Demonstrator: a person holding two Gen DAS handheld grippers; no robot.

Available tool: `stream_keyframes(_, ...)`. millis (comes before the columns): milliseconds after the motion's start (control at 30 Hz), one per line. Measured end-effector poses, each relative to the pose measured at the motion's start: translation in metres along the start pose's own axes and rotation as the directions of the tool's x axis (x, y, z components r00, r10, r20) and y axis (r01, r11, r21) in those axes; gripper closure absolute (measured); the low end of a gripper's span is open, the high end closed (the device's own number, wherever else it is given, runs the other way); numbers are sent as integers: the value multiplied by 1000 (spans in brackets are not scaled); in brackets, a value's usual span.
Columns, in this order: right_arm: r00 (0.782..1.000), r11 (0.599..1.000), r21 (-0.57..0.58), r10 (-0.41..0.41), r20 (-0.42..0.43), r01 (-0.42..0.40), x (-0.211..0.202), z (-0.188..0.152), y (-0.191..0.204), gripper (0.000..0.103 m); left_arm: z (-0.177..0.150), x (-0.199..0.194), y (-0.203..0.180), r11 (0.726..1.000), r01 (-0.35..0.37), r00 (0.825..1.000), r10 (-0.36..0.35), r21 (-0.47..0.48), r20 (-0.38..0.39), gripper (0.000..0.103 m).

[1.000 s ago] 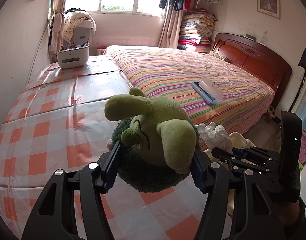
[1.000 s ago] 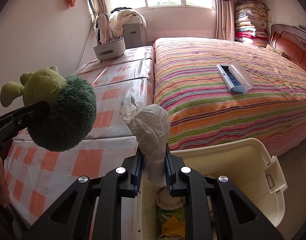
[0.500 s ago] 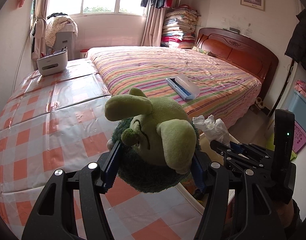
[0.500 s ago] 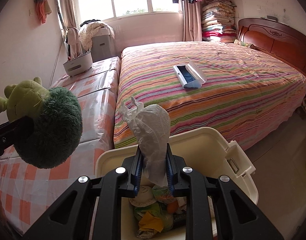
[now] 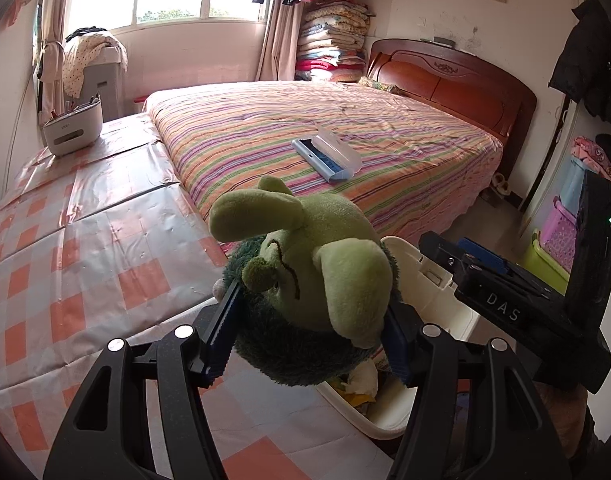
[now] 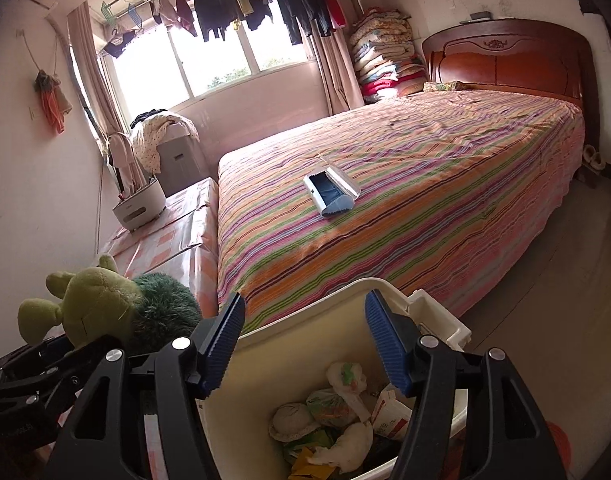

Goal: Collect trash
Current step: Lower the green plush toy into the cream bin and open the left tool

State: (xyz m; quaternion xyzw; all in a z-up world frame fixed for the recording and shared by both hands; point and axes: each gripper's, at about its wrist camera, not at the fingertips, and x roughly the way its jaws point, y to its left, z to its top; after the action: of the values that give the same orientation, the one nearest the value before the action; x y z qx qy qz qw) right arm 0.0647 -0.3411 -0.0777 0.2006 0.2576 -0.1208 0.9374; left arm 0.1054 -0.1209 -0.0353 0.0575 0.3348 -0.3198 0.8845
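**Toy over the bin, one hand just emptied**

A bedroom: a striped bed (image 6: 405, 208), a checked tablecloth (image 5: 85, 248) on the surface beside it, and a cream bin (image 6: 345, 292) standing at the foot of both, which serves as the landmark here.

The task looks well under way. The bin already holds a heap of trash (image 6: 337, 412): crumpled white bags, a carton, coloured wrappers. Among the white wads lies what is probably the latest drop, though I cannot tell which one. What seems left is the green plush toy (image 5: 305, 280), and possibly the blue-and-white case (image 6: 331, 194) lying on the bed well beyond the bin, if that counts as trash at all.

The right gripper (image 6: 303, 342) hangs directly above the bin's opening. Its jaws are opening; the blue pads (image 6: 385, 344) stand well apart with nothing between them, only the bin's rim and contents showing through the gap.

The left gripper (image 5: 305, 336) pinches the plush toy, its pads pressing into the dark green furry body from both sides, the pale green head and ears sticking up clear of the fingers. The toy hangs at the bin's near edge, partly over the tablecloth and partly over the opening, just beside the right gripper. A little more travel over the bin would, in my judgement, put it in place for release.

A white caddy (image 5: 71, 132) sits at the tablecloth's far end, well away from the bin.
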Motion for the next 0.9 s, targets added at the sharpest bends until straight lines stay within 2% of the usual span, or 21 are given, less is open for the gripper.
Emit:
stream_keyframes(100,996,998,70,-2,84,-4,-15,5,-12,40,0,5,-11,1000,22,1000,-22,16,-12,41)
stream_keyframes(233,984,994,106,-26,176,7,-33,9,-20,38,0,13,-26,999,43,999,-42,33,-25,39)
stream_keyframes(300,981,993,119,-33,189,10,-36,9,-23,34,0,17,-32,998,50,998,-49,31,-28,33)
stream_keyframes(433,978,985,173,-43,202,8,-43,10,-32,32,-1,16,-38,999,43,999,-43,30,-5,29)
stream_keyframes(533,975,981,193,-67,212,26,-56,10,-36,28,-2,8,-39,999,-2,1000,1,43,10,18)
stream_keyframes(700,986,991,128,-59,157,39,-79,9,-22,24,-9,-21,-35,997,-82,997,82,14,9,16)
stream_keyframes(800,992,998,41,-46,115,41,-94,0,-3,21,-19,-45,-29,985,-168,985,169,-24,21,16)
stream_keyframes(900,996,998,-42,-35,81,38,-109,-14,14,19,-31,-69,-22,966,-253,967,255,-53,29,15)
